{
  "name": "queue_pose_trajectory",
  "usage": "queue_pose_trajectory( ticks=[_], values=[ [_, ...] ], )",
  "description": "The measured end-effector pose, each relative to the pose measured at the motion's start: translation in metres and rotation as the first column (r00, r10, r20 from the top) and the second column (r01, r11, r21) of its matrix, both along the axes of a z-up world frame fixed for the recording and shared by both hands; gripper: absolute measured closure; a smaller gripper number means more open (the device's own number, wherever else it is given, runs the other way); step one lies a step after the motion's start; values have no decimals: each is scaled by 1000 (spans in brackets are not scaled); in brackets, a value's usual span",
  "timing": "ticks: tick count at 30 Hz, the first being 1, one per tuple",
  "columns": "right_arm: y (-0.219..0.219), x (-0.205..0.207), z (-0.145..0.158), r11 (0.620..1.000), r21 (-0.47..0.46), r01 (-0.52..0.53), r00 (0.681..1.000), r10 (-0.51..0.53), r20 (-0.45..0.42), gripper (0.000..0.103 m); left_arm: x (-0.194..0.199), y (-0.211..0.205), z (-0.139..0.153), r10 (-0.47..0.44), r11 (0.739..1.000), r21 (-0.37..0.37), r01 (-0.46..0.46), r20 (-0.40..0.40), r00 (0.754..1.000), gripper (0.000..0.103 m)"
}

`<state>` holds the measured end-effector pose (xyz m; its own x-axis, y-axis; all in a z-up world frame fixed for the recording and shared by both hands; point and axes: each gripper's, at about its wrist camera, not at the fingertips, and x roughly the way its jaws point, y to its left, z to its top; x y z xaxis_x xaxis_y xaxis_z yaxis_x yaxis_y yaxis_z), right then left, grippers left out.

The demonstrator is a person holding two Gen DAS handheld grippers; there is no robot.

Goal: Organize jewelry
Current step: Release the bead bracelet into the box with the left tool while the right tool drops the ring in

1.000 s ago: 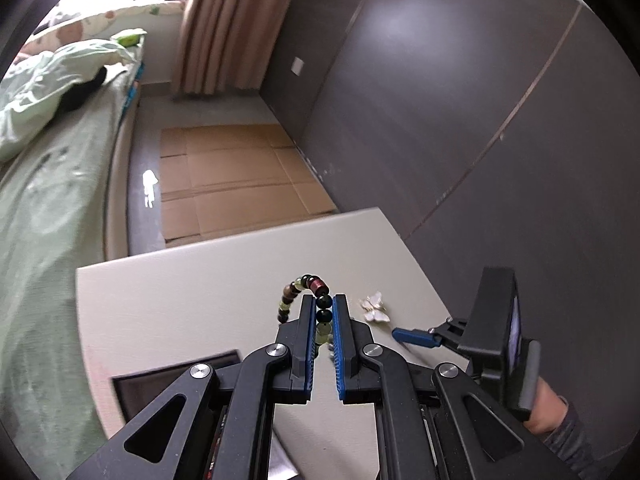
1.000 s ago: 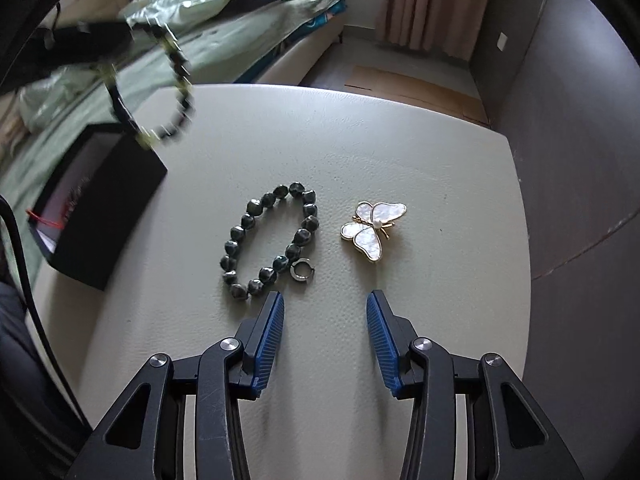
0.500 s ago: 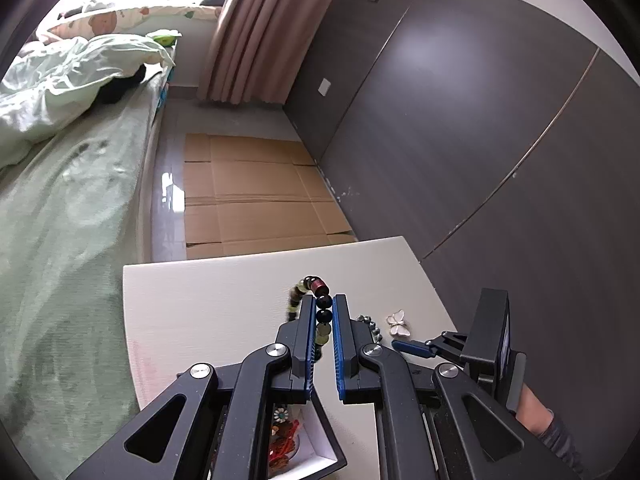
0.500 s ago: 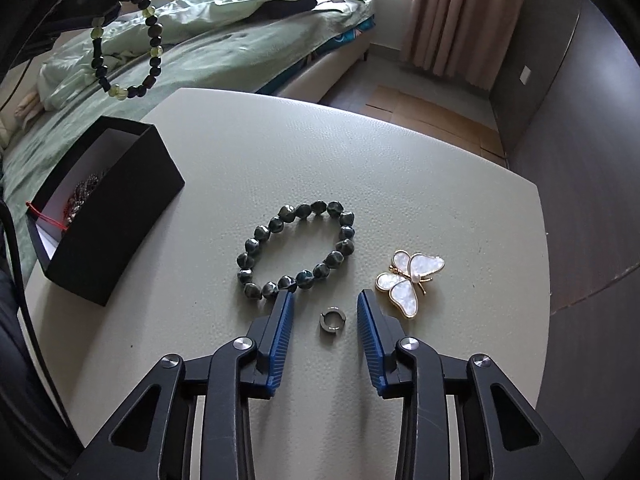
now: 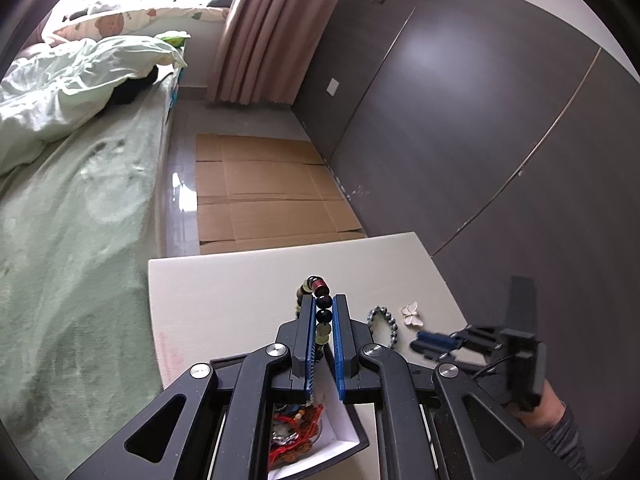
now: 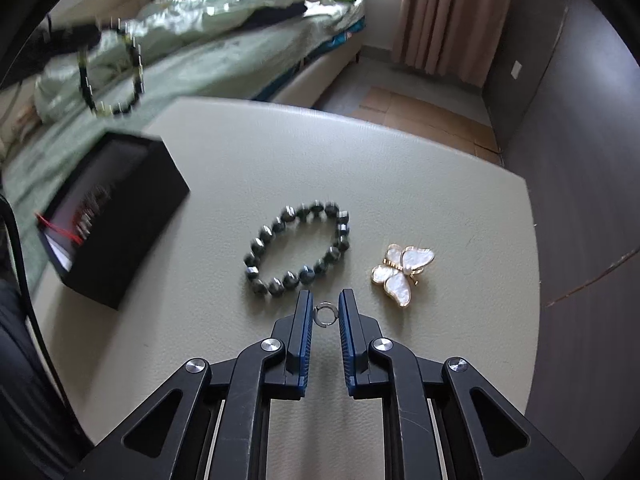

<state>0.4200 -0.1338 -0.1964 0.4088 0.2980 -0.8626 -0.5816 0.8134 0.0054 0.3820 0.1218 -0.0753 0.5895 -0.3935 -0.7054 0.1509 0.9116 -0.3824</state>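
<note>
Above the black box (image 5: 352, 438), the left gripper (image 5: 323, 320) pinches a mixed-bead bracelet (image 5: 316, 300) between its blue pads, the beads stacked in the narrow gap and one dark red bead poking out past the tips. Seen from the right wrist camera, that same bracelet hangs as a blurred loop (image 6: 110, 74) over the far left of the scene, above the box (image 6: 116, 216). Red cord and other small pieces lie inside the box (too tangled to name one by one).

On the pale table (image 6: 420, 184), the right gripper (image 6: 325, 312) sits low with its jaws narrowly parted on either side of a small silver ring (image 6: 326, 314); the ring lies flat between the pads, and whether they touch it cannot be told. Just beyond the tips lies a dark bead bracelet (image 6: 298, 248), resting as an oval. A white butterfly brooch (image 6: 402, 272) with gold edging lies near it, to the right of the jaws and apart from them.

A bed with green bedding (image 5: 72, 216) runs along the left side of the room.
</note>
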Motion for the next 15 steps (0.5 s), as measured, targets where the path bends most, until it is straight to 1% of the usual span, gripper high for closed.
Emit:
queue_pose_trajectory(
  ticks=[7, 11, 13, 15],
  values=[
    [0, -12, 36, 991, 136, 15, 998, -23, 56, 89, -10, -2, -6, -24, 1000, 19, 25, -33, 999, 95],
    [8, -21, 47, 982, 190, 4, 997, -18, 74, 89, -15, -4, -16, -45, 999, 27, 47, -67, 997, 95],
    [14, -25, 51, 977, 214, -9, 997, -8, 79, 89, -15, -5, -20, -66, 998, 20, 68, -82, 994, 95],
    [21, -28, 53, 972, 234, -23, 997, 5, 79, 89, -15, -3, -26, -74, 997, -2, 74, -115, 991, 94]
  ],
)
